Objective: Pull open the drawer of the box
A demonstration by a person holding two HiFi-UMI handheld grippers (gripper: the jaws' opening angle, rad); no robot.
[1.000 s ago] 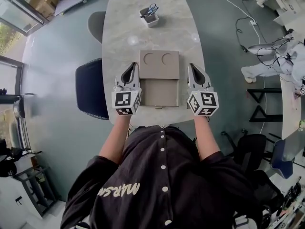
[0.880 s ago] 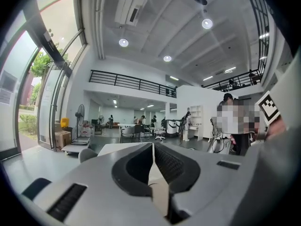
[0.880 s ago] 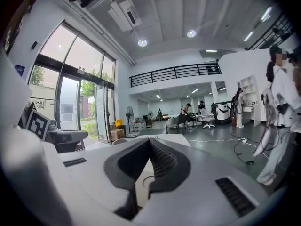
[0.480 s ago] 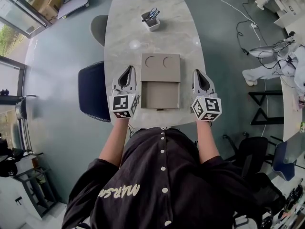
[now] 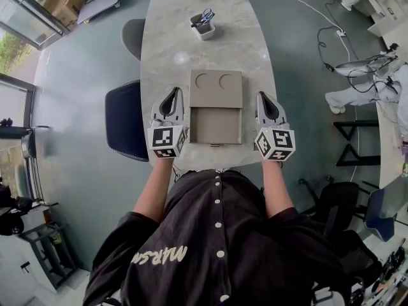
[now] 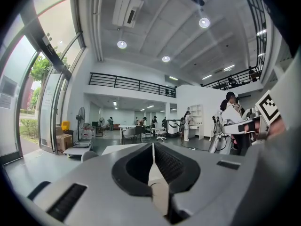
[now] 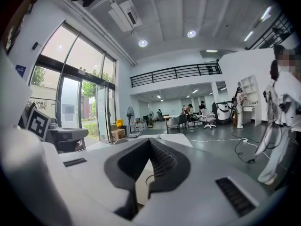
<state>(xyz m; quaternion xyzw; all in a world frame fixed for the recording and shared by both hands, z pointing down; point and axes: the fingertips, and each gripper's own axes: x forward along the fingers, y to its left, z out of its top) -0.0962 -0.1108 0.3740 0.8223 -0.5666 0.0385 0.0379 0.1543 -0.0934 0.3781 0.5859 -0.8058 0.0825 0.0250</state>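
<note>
- A pale marbled table (image 5: 166, 37) stands on a grey floor in a large open hall. A dark chair (image 5: 124, 126) and a grey chair (image 5: 131, 37) are at its left edge.
- The taupe box (image 5: 215, 89), with two round recesses in its top, lies flat near the middle of the table.
- Its drawer (image 5: 215, 125) stands pulled well out toward the person, with the small handle (image 5: 215, 145) at its near edge.
- The pulling looks finished, and nothing appears left but to take the grippers away.
- The left gripper (image 5: 172, 91) rests just left of the drawer without touching it. Its jaws are pressed together on nothing.
- The right gripper (image 5: 261, 94) sits just right of the drawer, also clear of it, its jaws likewise closed and empty.
- A small container of scissors (image 5: 203, 24) stands well apart at the far end.
- Compared with a second ago, the drawer reaches out just as far. Both grippers have drawn slightly outward and back from the box, and they have barely shifted over the last half second.
</note>
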